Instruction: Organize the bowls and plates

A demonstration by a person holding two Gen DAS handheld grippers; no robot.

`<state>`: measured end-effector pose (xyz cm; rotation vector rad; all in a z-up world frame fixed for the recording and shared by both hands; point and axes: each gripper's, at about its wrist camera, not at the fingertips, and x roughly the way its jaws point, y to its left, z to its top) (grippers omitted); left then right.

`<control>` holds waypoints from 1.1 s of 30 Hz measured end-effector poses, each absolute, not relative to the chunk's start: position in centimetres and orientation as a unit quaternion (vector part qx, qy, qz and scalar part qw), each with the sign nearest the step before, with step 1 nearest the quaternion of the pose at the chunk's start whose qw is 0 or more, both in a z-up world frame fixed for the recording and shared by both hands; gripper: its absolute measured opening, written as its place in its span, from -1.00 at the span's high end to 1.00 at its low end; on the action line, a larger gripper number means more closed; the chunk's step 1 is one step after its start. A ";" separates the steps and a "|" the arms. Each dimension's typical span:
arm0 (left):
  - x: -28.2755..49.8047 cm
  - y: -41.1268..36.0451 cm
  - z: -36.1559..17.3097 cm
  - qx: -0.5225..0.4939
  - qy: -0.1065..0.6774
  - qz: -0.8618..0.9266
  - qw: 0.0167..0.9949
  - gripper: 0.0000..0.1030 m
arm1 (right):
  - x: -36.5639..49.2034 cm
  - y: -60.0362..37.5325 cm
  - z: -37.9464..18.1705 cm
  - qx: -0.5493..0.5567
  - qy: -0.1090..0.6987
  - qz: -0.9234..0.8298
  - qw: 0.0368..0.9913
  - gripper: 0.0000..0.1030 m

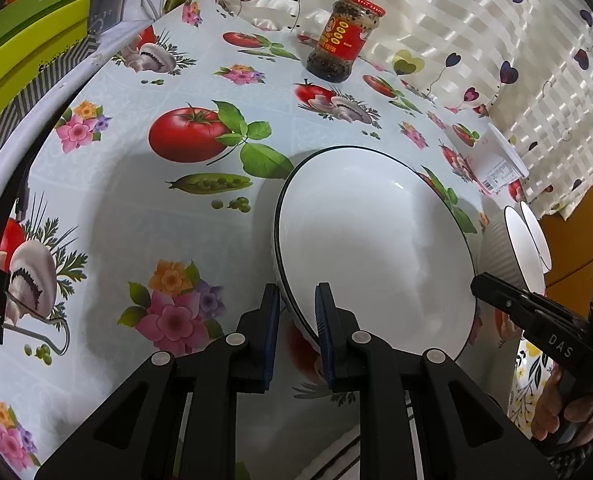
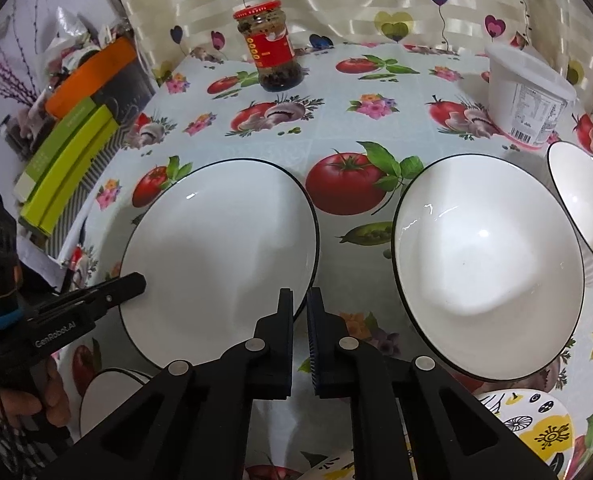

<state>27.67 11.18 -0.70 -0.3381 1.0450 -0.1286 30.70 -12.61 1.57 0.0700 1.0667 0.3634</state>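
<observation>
A wide white bowl with a thin black rim [image 1: 376,248] rests on the patterned tablecloth. My left gripper [image 1: 296,304] is shut on its near rim, one blue pad inside and one outside. In the right wrist view the same bowl [image 2: 216,240] lies left of centre, and my right gripper [image 2: 300,300] is shut on its right rim. Each gripper shows in the other's view: the right gripper [image 1: 481,285] at the bowl's right edge, the left gripper [image 2: 136,280] at its left edge. A second white bowl [image 2: 488,264] and a third bowl [image 2: 576,200] sit to the right.
A red-lidded jar [image 2: 272,52] and a white tub [image 2: 524,100] stand near the curtain at the back. Green and orange boxes [image 2: 68,160] lie along the left edge. A yellow patterned plate [image 2: 528,428] and a small white dish [image 2: 108,396] sit close to me.
</observation>
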 end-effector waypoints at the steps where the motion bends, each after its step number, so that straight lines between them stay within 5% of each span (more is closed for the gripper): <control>1: 27.7 11.2 -0.7 -0.160 0.497 -0.061 0.851 0.64 | 30.8 -12.6 1.5 0.037 0.507 0.169 0.845 0.82; 33: 28.2 11.4 -0.6 -0.151 0.494 -0.053 0.855 0.63 | 32.9 -12.2 0.0 0.081 0.534 0.159 0.827 0.77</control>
